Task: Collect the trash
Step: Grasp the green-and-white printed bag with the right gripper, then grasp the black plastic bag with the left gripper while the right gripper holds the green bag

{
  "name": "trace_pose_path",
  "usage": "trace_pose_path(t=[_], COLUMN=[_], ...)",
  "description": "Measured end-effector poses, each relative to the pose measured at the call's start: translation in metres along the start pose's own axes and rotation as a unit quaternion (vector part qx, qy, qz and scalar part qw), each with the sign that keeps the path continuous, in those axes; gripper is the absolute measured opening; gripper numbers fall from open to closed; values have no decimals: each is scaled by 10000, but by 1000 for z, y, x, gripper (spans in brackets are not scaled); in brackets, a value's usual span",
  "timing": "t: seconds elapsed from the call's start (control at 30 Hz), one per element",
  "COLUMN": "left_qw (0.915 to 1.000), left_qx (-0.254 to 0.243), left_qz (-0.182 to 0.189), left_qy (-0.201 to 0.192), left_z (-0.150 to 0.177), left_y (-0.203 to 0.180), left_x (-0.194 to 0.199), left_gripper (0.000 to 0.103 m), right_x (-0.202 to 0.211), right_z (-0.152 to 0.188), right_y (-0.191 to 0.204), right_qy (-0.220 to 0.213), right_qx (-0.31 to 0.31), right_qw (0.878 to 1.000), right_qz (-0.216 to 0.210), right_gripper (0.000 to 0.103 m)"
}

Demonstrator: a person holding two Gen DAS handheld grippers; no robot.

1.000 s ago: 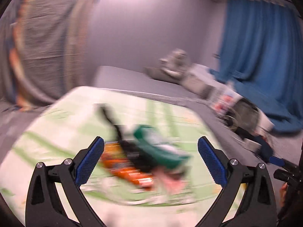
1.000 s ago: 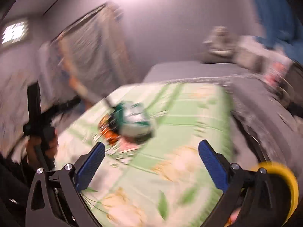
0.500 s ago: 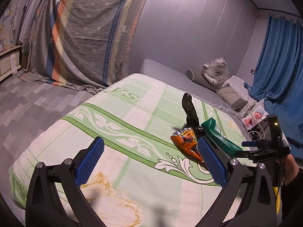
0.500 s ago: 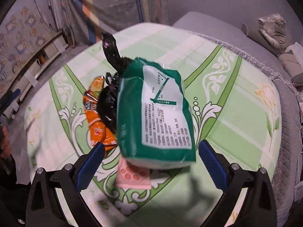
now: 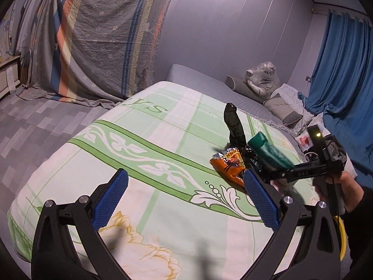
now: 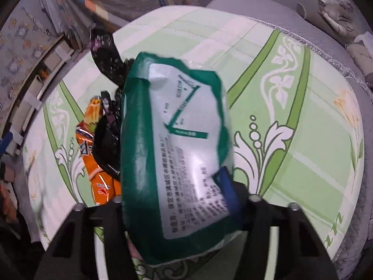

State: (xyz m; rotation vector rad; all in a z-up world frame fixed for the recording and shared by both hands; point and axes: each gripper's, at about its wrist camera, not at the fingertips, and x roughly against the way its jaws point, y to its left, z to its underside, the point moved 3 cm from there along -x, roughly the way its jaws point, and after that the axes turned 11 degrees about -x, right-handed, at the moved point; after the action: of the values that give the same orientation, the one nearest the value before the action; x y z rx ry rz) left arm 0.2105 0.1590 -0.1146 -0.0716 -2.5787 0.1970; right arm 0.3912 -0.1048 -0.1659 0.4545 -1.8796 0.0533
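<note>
Now the right gripper (image 6: pixel 177 200) is closing its jaws on the green packet (image 6: pixel 177 140). Next, I judge, it needs lifting clear of the orange wrapper (image 6: pixel 98 163); the left gripper (image 5: pixel 184 198) hangs wide open, empty.

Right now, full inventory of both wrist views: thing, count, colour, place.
green packet: 1, green and white, on the bed, between the right gripper's closing jaws
orange wrapper: 1, orange, on the bed beside the green packet
black wrapper: 1, black, sticking up behind the orange wrapper
bed cover: 1, pale green floral, over the bed
hanging sheet: 1, grey with stripes, against the far wall
curtain: 1, blue, far side of the bed
stuffed animal: 1, grey-white, in clear wrap, at the bed's head
pillows: at least 2, grey, beside the stuffed animal
left gripper: 1, black with blue pads, open, empty, above the bed
right gripper: 1, black with blue pads
hand: 1, holding the right gripper
</note>
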Motion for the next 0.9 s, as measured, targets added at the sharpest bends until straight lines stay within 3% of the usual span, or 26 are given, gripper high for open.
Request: trace_pose_path(t=[0.13,0.2,0.43,0.67,0.9], left_qw=[9998,9995,9978,9940,9905], left_qx=[-138,-274,-585,-749,-696], left_qz=[31,55,158,604,525], left_qy=[105,175,283,516,1068], left_z=[0,0,-19,-55,-66], left_y=[-9,-16,-36,-74,-90], left_x=[-6,-10,-34,-93,-167], left_gripper=[95,95,95,95,95], right_x=[18,31,90,144,190], right_z=[5,11,49,95,141], right_y=[-15,-24,-37,-27,-21], right_qy=[-251,-432,-1156,-1791,-2270], right_qx=[-378,-556,-926,-1050,-1028], right_qw=[9985,9961,9804,9574,9437], right_qz=[-315,-529,-1298,-2006,-2176], right_gripper=[27,25,25,25,26])
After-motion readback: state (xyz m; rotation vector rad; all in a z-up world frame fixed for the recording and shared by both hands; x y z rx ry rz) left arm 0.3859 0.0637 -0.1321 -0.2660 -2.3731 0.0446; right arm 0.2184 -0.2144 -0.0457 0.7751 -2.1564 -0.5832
